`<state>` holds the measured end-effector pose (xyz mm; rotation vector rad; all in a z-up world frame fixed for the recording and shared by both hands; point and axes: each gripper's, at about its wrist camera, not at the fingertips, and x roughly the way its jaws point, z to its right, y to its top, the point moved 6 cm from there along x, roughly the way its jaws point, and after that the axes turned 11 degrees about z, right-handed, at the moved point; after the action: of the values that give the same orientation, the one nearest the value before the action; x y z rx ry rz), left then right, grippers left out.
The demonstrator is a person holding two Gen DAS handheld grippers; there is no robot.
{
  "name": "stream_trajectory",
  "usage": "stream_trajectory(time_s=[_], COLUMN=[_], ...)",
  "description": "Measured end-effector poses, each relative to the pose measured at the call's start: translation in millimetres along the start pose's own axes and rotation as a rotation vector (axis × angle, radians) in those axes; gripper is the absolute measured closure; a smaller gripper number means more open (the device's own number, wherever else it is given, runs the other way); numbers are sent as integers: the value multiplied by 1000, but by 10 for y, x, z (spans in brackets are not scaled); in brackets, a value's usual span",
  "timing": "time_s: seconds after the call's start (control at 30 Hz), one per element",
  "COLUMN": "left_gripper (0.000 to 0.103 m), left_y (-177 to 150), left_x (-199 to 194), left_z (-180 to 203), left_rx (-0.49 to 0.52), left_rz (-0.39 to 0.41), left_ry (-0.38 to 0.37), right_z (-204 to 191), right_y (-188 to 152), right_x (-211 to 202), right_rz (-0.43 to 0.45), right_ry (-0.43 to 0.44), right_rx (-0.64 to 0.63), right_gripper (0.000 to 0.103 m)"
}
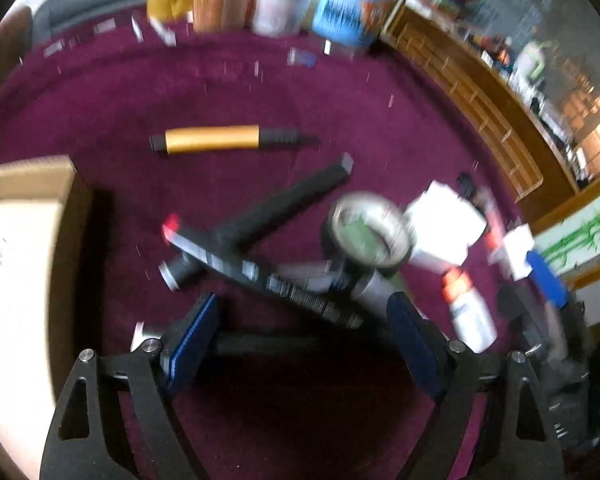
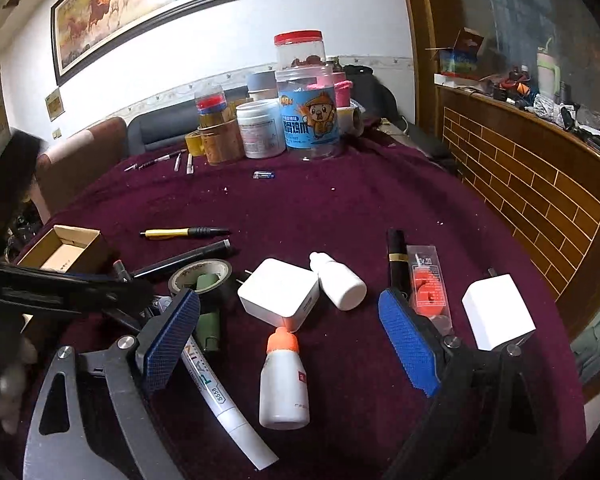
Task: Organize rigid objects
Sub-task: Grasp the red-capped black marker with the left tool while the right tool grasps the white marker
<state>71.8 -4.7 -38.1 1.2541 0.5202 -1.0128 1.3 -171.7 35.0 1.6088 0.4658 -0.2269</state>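
Observation:
The left wrist view is blurred by motion. My left gripper stands open above a black marker with white print that lies slantwise. A dark bar runs across between the pads; I cannot tell whether they touch it. A tape roll and a yellow-black pen lie beyond. My right gripper is open over an orange-capped white bottle, with its pads clear of it. A white marker lies by its left finger. An open cardboard box sits at the left.
Two white chargers, a small white bottle, an orange packet and a black pen lie on the maroon cloth. Jars stand at the back. A wooden counter runs along the right.

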Motion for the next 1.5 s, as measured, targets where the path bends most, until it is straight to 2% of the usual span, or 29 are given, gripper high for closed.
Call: stream_trajectory(time_s=[0.03,0.1,0.17,0.23,0.3,0.4,0.53,0.57,0.6,0.67,0.7,0.8,0.87,0.93,0.97,1.0,1.13,1.17,1.23,1.27,1.3,1.4,1.5], left_gripper=[23,23,24,31,31,31,31,35,54,82,84,85,84,74,64,61,61,62,73,88,92,92,92], left_y=[-36,-150,-316,-444,-452,-346,-246,-212,-217,-228,-245,-252,-255,-231,-233,-217,-122,-105,-106,-126,-143,-190,-213], left_x=[-44,-103,-210,-355,-503,-658,-543,-476,-436,-342,-302,-390,-441,-398,-356,-311,-213,-205,-192,-195,-202,-341,-635], left_z=[25,98,171,198,170,22,-161,-163,-190,-232,-229,-298,-301,-256,-243,-225,-163,-161,-154,-166,-172,-245,-277], left_rx=[31,75,104,116,118,82,-26,-54,-77,-123,-142,-130,-126,-125,-121,-120,-33,-11,22,28,27,27,27], left_rz=[22,-17,-69,-88,-48,34,54,52,46,7,-8,21,40,47,44,43,104,118,128,119,107,110,170], left_ry=[3,-20,-75,-109,-112,-77,-73,-83,-95,-135,-147,-100,-101,-93,-81,-71,1,19,36,27,18,14,-1], right_z=[9,23,50,69,86,96,111,117,130,152,176,213,219,214,212,213,238,244,262,271,284,308,331], right_y=[4,0,-10,-13,-12,-25,-36,-40,-50,-63,-67,-83,-90,-91,-91,-93,-103,-106,-115,-118,-124,-138,-146], right_x=[21,73,80,101,97,106,128,135,149,163,169,187,197,194,191,192,196,201,210,212,216,234,247], right_rz=[-2,-11,-19,-26,-27,-34,-46,-50,-58,-66,-70,-82,-88,-88,-89,-89,-96,-99,-106,-107,-110,-121,-128], right_ry=[0,6,6,10,8,2,1,1,0,-1,-2,2,3,5,5,4,1,0,0,0,-2,-5,-7], right_rx=[3,20,34,46,51,57,63,65,72,85,98,124,129,128,127,129,144,148,160,164,171,184,197], right_gripper=[11,11,11,11,11,11,11,11,11,11,11,11,11,11,11,11,11,11,11,11,11,11,11])
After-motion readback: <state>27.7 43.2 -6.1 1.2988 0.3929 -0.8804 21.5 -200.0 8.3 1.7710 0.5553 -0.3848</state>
